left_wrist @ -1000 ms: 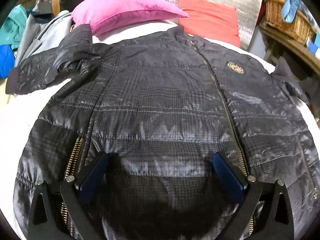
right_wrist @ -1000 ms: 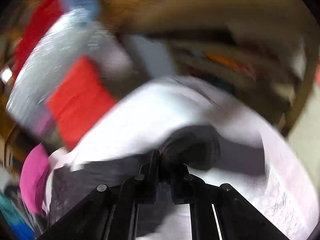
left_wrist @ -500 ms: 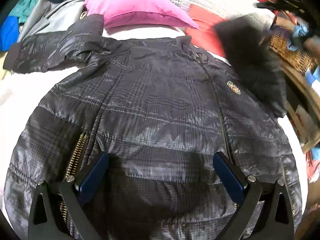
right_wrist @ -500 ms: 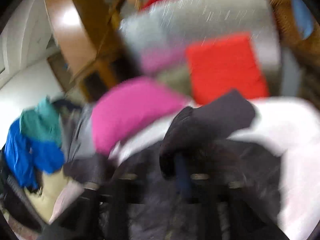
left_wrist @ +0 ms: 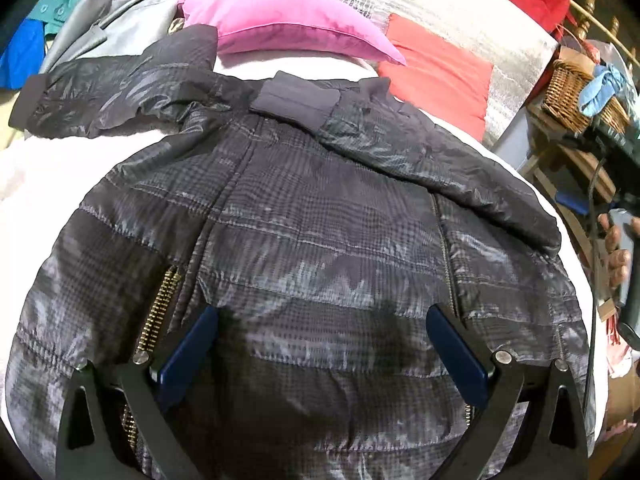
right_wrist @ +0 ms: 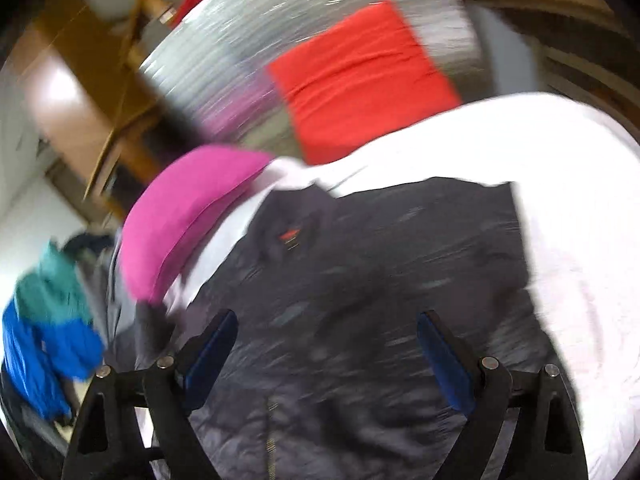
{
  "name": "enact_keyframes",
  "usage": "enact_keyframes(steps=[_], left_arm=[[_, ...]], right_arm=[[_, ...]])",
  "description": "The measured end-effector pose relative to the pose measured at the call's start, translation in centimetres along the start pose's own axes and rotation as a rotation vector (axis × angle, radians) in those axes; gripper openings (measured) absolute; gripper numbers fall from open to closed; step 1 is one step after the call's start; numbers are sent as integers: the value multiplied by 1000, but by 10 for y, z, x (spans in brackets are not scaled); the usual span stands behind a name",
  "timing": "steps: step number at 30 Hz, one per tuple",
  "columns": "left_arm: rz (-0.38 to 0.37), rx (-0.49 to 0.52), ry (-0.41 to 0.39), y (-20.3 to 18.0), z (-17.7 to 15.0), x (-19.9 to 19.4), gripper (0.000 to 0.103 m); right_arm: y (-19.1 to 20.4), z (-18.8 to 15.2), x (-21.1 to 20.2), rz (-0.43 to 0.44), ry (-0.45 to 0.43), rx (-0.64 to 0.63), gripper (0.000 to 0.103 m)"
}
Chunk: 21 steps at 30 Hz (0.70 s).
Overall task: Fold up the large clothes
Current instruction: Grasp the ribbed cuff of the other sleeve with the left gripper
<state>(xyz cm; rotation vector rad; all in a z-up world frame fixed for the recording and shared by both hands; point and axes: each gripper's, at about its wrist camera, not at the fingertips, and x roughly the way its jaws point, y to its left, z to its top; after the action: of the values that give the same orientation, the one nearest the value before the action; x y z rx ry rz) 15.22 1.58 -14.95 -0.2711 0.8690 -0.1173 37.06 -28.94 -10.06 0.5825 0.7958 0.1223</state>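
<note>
your wicker basket [left_wrist: 568, 88] at 2 o'clock holds a blue cloth [left_wrist: 602, 86]. the black puffer jacket [left_wrist: 312, 248] lies centre on the white bed [right_wrist: 560, 184], its label unreadable. your left gripper [left_wrist: 320, 344] is spread wide and empty; your right gripper [right_wrist: 326, 346] has just been opening, nothing between its fingers.

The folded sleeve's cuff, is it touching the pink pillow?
Apart. The left wrist view shows the sleeve's cuff lying on the jacket near the collar, with a strip of white bedding plainly visible between it and the pink pillow.
</note>
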Motion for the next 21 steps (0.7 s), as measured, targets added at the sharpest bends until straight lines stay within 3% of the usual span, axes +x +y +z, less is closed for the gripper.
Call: enact_keyframes(steps=[3, 6, 10, 13, 16, 18, 19, 20, 21], left_arm=[[-16, -16, 19, 2, 6, -6, 103], [-57, -72, 9, 13, 27, -23, 103], [-50, -128, -59, 22, 94, -25, 103], [21, -113, -40, 21, 145, 12, 103], [106, -119, 62, 25, 172, 64, 102], [139, -124, 93, 26, 180, 86, 86], [169, -119, 119, 26, 180, 95, 42], [214, -113, 179, 28, 181, 107, 14], [223, -127, 200, 29, 180, 110, 14]], right_arm=[[-45, -10, 30, -5, 85, 109, 92], [-59, -21, 34, 55, 52, 98, 92], [-61, -25, 33, 92, 39, 58, 92], [-73, -27, 30, 125, 25, 86, 92], [-72, -30, 31, 130, 32, 60, 92], [-74, -30, 28, 129, 42, 44, 92], [-74, -30, 28, 131, 46, 39, 92], [-74, -29, 28, 129, 50, 37, 92], [-73, -28, 29, 129, 55, 36, 92]])
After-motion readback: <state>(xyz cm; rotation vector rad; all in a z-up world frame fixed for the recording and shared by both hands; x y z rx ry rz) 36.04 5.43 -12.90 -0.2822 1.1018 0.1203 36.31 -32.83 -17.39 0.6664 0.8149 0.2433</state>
